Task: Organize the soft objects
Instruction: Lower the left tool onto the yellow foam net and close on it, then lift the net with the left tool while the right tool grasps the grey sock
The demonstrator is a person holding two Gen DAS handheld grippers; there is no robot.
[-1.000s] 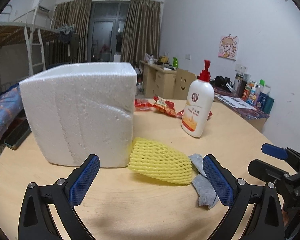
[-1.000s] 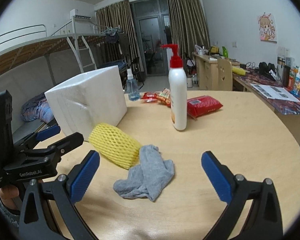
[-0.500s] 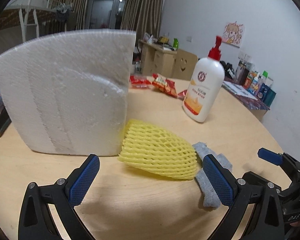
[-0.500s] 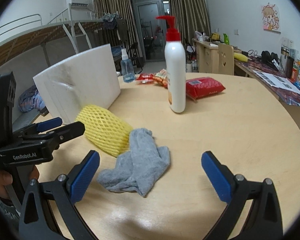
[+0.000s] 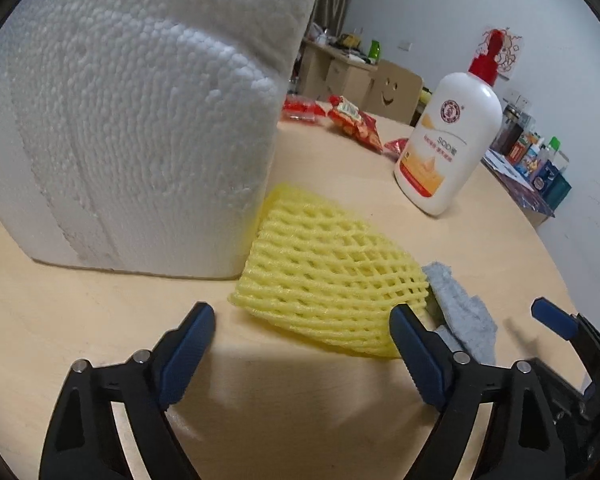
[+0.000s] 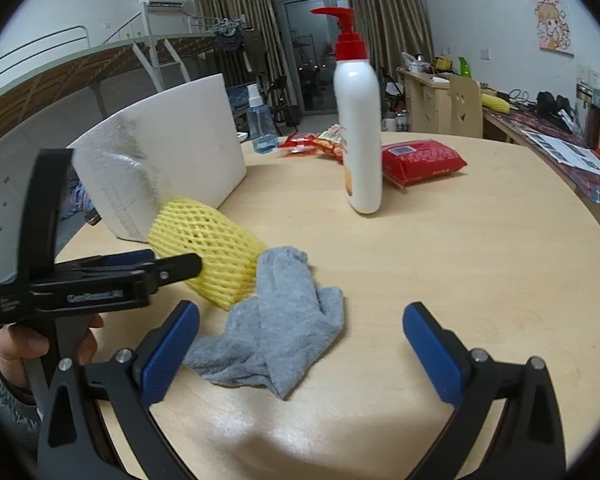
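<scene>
Left tongs wide, just short of yellow foam net sleeve, long axis slanting from foam block toward grey sock, right tongs wide over sock, wooden surface.

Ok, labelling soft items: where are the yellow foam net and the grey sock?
yellow foam net (image 5: 324, 280), left wrist view, middle of its mesh.
grey sock (image 6: 284, 328), right wrist view, centre of the cloth.

The left gripper now sits lower and closer to the yellow foam net, its spread fingers just short of it, one at either side. The white foam block fills far more of the left wrist view. The right gripper has dropped nearer the grey sock, fingers wide apart above it.
</scene>
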